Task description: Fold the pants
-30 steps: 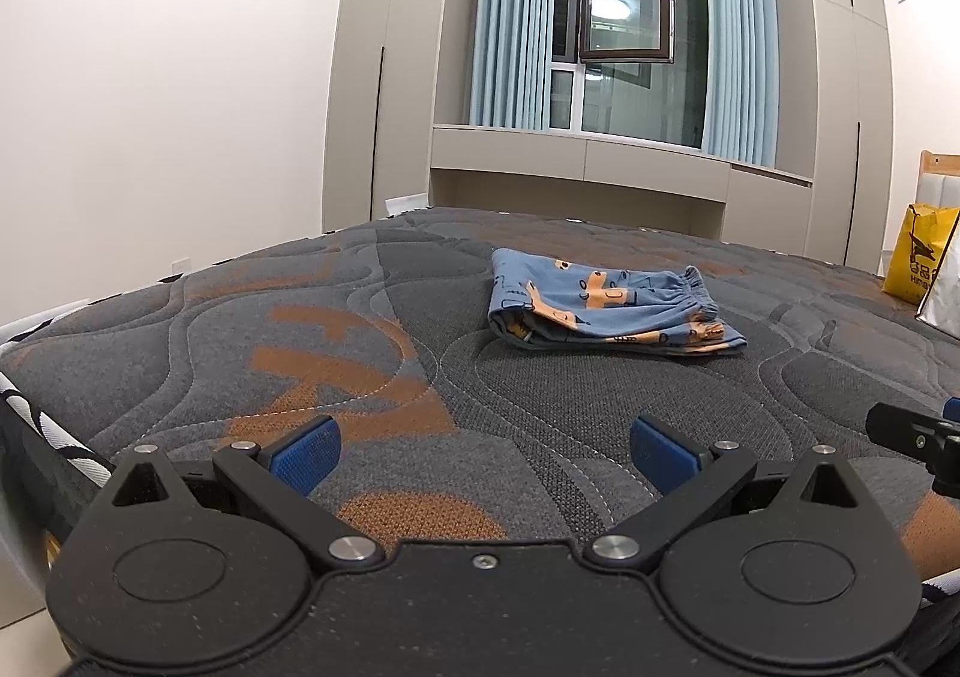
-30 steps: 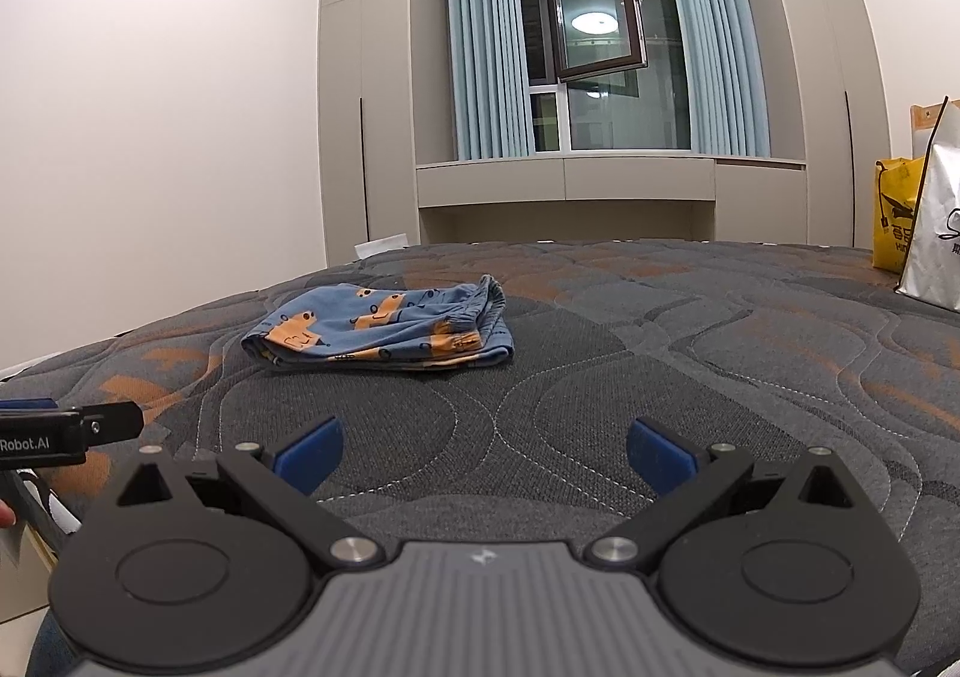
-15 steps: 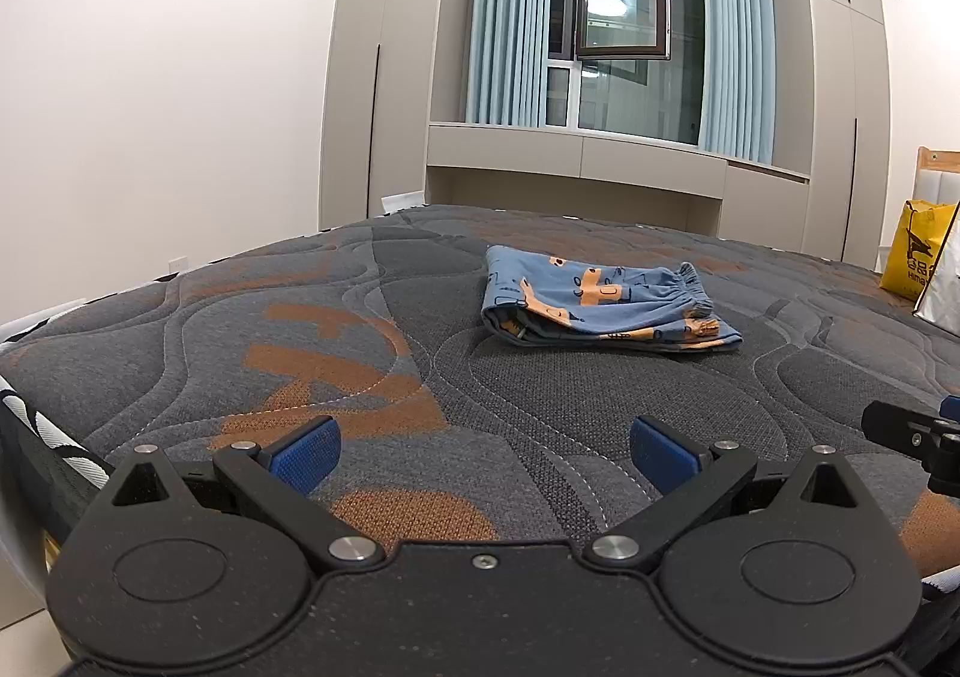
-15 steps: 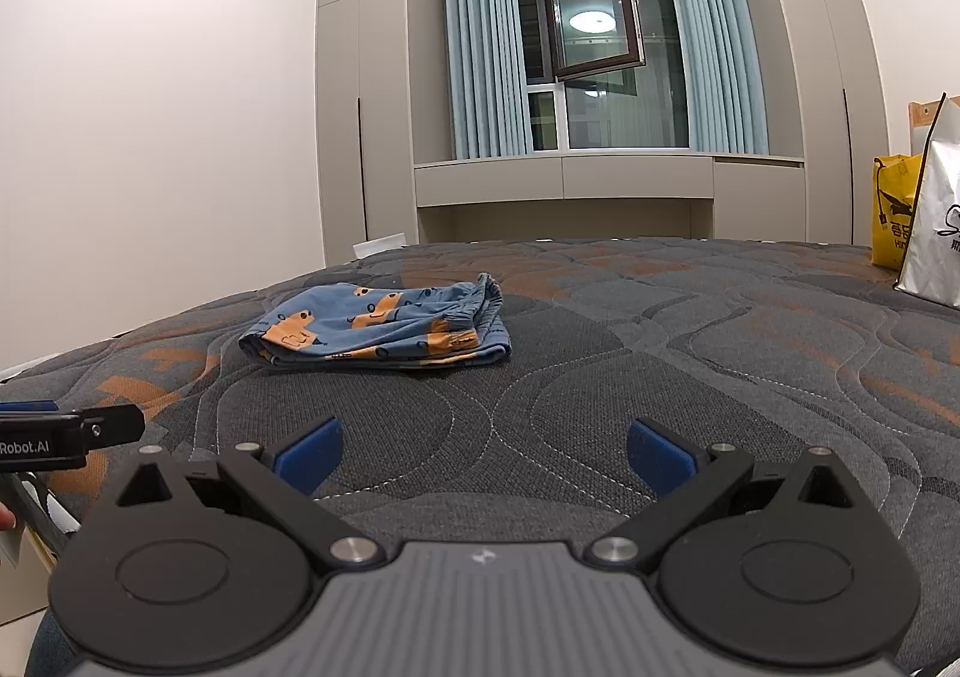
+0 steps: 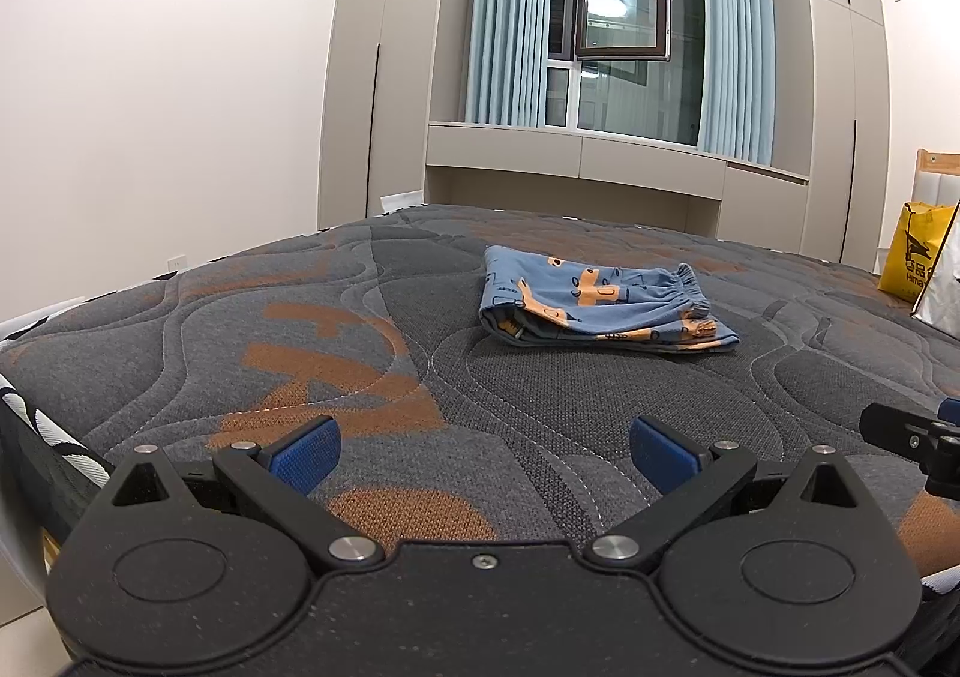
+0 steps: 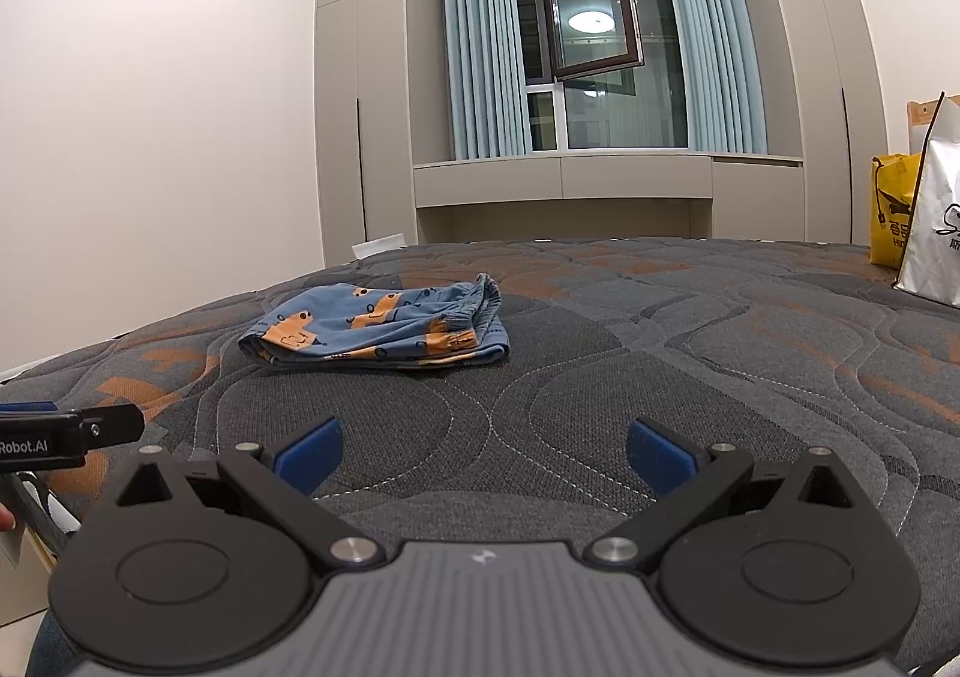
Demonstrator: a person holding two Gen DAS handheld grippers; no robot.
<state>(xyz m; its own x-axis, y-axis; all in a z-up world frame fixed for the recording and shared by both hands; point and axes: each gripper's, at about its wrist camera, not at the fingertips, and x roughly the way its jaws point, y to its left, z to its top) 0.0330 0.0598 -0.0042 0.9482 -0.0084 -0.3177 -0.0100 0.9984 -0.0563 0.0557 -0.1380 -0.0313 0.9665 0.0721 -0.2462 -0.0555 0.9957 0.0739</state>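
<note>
Blue pants with orange prints (image 5: 600, 305) lie folded into a small stack on the grey and orange mattress (image 5: 300, 353), well ahead of both grippers. They also show in the right wrist view (image 6: 378, 332), ahead and to the left. My left gripper (image 5: 483, 446) is open and empty, low over the mattress near its front edge. My right gripper (image 6: 483, 446) is open and empty, also near the front edge. Each gripper's tip shows at the edge of the other's view.
A yellow bag (image 6: 894, 209) and a white bag (image 6: 936, 221) stand at the mattress's far right. A window with blue curtains (image 5: 624, 35) and a cabinet ledge are behind. The mattress's left edge (image 5: 36, 425) is close to my left gripper.
Both views have shifted only slightly; the pants appear a touch lower and nearer. Both grippers stay open and empty.
</note>
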